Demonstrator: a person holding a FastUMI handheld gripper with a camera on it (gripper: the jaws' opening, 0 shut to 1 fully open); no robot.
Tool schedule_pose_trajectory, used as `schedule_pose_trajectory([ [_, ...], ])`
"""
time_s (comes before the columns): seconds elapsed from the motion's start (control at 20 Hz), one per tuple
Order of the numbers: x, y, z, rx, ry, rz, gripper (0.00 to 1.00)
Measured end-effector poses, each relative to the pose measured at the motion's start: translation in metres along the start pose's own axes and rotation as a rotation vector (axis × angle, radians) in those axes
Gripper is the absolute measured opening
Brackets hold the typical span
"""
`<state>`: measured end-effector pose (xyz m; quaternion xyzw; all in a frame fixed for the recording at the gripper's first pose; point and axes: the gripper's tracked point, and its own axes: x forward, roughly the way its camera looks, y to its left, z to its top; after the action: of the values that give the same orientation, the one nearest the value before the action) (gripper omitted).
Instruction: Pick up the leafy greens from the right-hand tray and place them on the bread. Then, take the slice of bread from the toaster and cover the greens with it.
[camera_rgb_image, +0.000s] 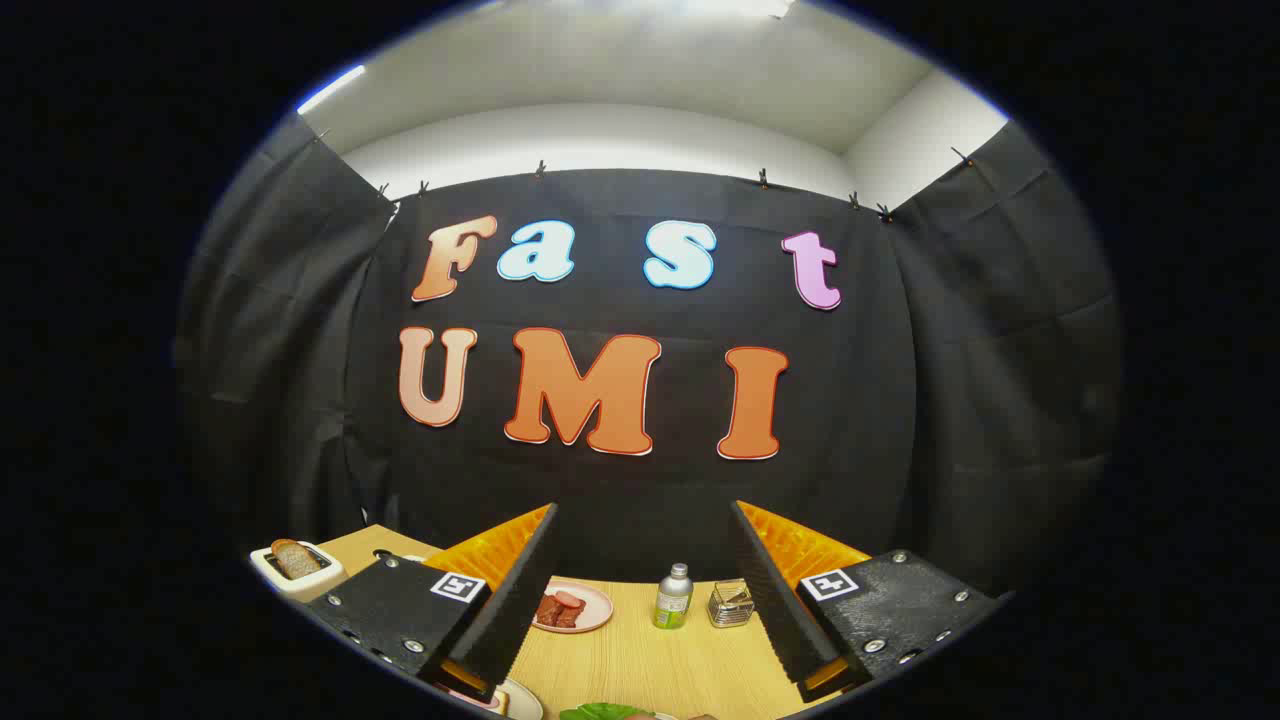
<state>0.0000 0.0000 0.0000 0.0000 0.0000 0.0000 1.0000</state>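
Leafy greens (603, 712) are peeking in low between the fingers, nearer than their tips, not yet gripped. The gripper (642, 590) is hovering with fingers spread wide, holding nothing. The slice of bread (295, 558) is sitting upright in the toaster (298, 577), off beyond the left finger. By my judgement, both steps are still waiting.
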Motion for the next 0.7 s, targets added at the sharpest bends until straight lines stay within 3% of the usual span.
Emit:
schedule_pose_trajectory([
  [0.7, 0.011, 0.008, -0.039, -0.018, 0.083, 0.03, 0.99],
])
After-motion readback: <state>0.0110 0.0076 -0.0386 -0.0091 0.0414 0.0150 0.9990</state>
